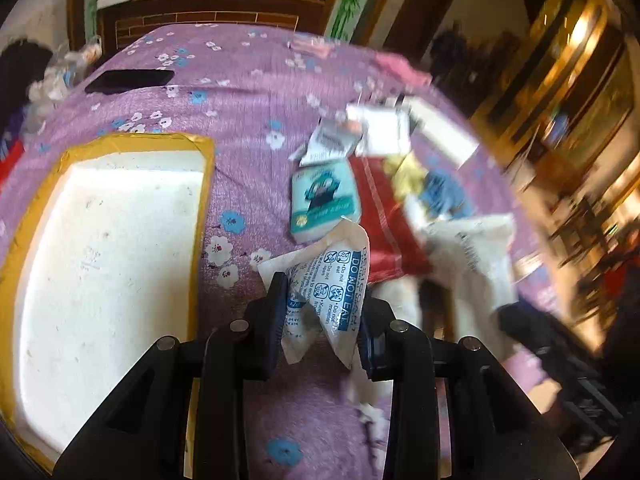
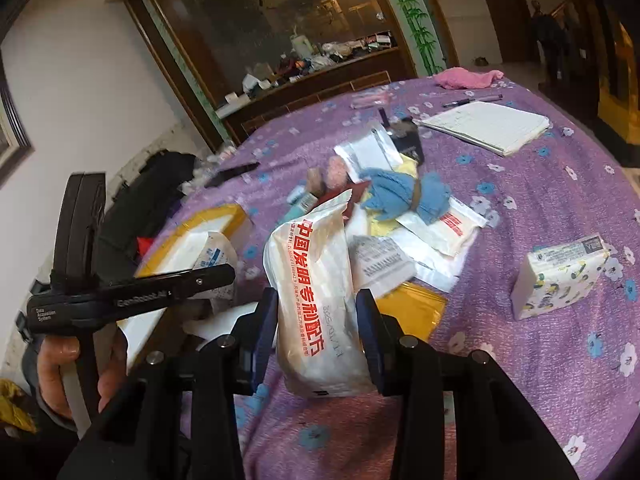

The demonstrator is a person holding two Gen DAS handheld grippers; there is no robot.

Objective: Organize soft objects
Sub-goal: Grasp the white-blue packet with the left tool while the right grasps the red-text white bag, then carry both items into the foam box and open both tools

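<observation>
Two hand-held grippers each clamp a soft packet above a purple floral bedspread (image 2: 520,208): the left gripper (image 1: 320,320) pinches a crinkled white desiccant sachet (image 1: 332,280) by its lower end, apparently to carry it toward the white foam box (image 1: 108,260) with tan-taped rim just to its left. Squeezed around the middle of a glossy, pillowy white pouch with red lettering (image 2: 316,300), the right gripper (image 2: 316,332) holds it upright, lifted off the remaining heap of packets and blue knitted cloth (image 2: 404,196) beyond.
</observation>
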